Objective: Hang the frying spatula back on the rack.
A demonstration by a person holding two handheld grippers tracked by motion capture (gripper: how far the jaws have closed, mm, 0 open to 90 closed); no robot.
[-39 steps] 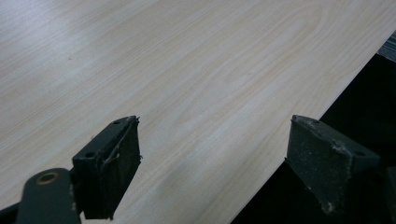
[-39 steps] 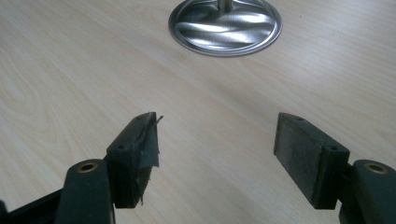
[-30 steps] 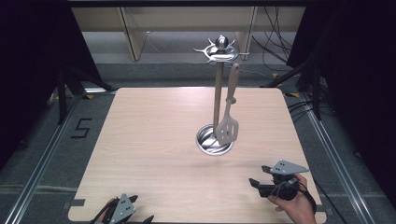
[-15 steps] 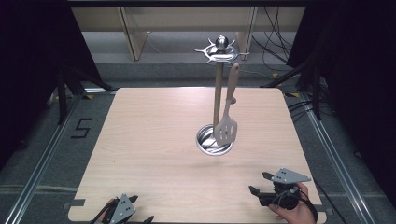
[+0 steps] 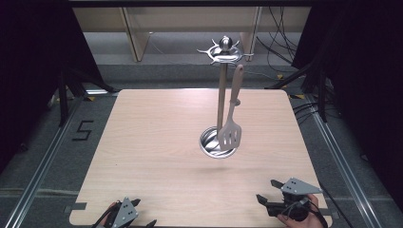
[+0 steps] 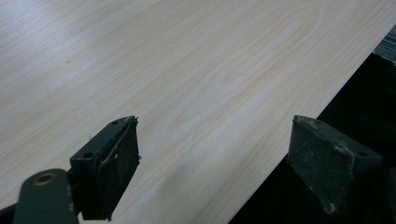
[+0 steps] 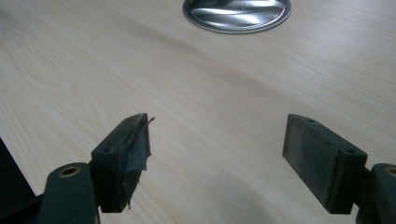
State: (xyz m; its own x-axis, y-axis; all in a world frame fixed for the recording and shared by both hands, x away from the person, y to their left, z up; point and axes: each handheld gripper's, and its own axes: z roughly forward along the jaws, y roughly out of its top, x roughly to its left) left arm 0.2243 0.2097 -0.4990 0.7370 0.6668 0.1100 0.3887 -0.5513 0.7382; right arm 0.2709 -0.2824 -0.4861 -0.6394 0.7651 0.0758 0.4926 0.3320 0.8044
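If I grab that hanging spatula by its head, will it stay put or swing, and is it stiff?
The slotted spatula hangs from a hook of the utensil stand, so it will probably swing when touched. It looks rigid, likely to hold its shape. The stand is tall on a small round base, so a sideways pull might tip it.

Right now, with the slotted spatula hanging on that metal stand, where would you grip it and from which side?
Grip the spatula on its slim handle, midway between the hook crown and the slotted blade. It hangs upright on the right of the stand pole, so probably come from the right with the open right gripper, jaws level, then lift it off the hook.
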